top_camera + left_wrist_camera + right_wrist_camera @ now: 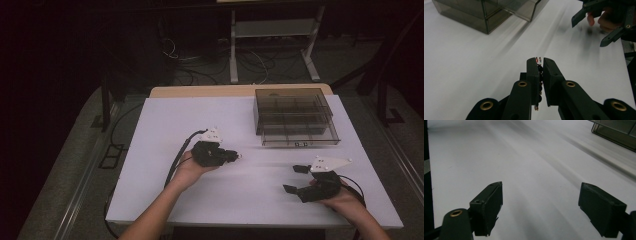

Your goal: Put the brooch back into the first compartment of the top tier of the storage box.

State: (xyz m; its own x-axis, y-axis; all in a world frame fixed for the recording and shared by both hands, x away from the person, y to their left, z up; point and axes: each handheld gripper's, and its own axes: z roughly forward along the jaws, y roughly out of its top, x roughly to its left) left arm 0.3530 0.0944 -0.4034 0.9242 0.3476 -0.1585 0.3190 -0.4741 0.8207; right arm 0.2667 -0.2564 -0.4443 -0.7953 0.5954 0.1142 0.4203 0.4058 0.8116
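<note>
Two grippers: left gripper [539, 65] clamping one beaded chain [539, 75]; one compartment box [294, 117].

White table top [165, 130] is set on a wooden board whose edge [200, 91] is seen at the far side. Grey floor [65, 165] is seen around it, dimly lit. Cables [250, 62] are strewn behind, by a white metal stand [272, 30]. Background is left dark.
</note>
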